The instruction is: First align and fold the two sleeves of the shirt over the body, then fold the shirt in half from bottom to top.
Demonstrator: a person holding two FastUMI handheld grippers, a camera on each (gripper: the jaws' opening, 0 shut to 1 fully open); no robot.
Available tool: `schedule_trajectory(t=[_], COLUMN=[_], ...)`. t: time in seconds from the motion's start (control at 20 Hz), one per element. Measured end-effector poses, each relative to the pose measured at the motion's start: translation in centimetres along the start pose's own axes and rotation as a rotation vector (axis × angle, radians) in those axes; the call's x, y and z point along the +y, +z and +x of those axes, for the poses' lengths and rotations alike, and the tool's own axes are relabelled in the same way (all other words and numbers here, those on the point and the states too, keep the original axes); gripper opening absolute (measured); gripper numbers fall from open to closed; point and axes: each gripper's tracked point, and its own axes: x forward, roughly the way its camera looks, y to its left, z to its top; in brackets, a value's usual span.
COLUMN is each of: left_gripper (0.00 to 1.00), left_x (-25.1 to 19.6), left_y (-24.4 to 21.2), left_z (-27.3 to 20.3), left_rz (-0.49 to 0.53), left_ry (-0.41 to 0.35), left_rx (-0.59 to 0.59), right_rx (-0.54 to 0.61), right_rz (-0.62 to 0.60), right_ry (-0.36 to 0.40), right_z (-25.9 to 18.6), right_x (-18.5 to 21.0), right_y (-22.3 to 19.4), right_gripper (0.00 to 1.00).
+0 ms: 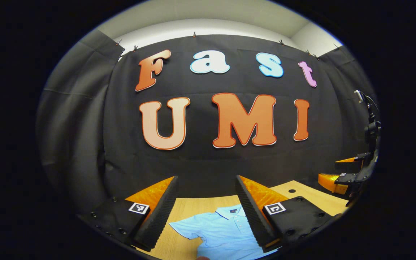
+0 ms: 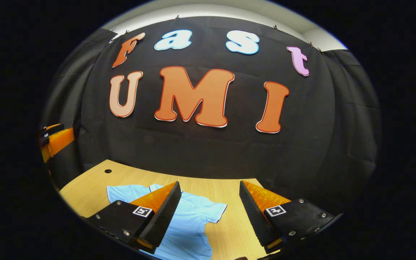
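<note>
Left gripper (image 1: 207, 180) fingers apart, bottom center, above light blue shirt (image 1: 222, 231) flat on table (image 1: 190, 209). Right gripper (image 2: 209, 186) apart too, holding nothing.

Just a light wooden table (image 2: 128, 177) with a small round hole (image 2: 108, 171) near its far edge, black cloth wall (image 2: 200, 151) behind.

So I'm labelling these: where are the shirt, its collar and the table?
shirt (image 2: 190, 224): right gripper view, chest.
collar (image 1: 229, 211): left gripper view, front edge.
table (image 2: 96, 180): right gripper view, bare top.
</note>
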Motion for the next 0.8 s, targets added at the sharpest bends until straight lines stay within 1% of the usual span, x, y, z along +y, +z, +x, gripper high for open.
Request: schedule_trajectory(t=[0.1, 0.25, 0.45, 0.55, 0.65, 0.8], left_gripper=[1.00, 1.00, 1.00, 1.00, 1.00, 1.00], left_x=[-0.7, -0.7, -0.9, -0.6, 0.2, 0.8], left_y=[-0.8, -1.8, -3.5, -5.1, -6.7, -7.3], left_z=[0.6, 1.5, 1.9, 1.7, 1.5, 1.3], left_rz=[0.001, 0.013, 0.025, 0.050, 0.076, 0.097], left_ry=[0.019, 0.066, 0.131, 0.175, 0.225, 0.283], left_rx=[0.023, 0.066, 0.122, 0.163, 0.211, 0.251], right_rx=[0.043, 0.137, 0.228, 0.293, 0.362, 0.442], right_rz=[0.009, 0.009, -0.026, -0.040, -0.054, -0.067], right_ry=[0.009, 0.039, 0.050, 0.048, 0.061, 0.063], right_z=[2.1, 5.1, 9.0, 10.8, 12.6, 15.0], right_x=[-0.7, -1.6, -3.2, -3.9, -3.8, -4.9], right_y=[-1.1, -3.5, -6.2, -8.5, -11.2, -14.2], right_gripper=[0.98, 0.98, 0.98, 0.98, 0.98, 0.98])
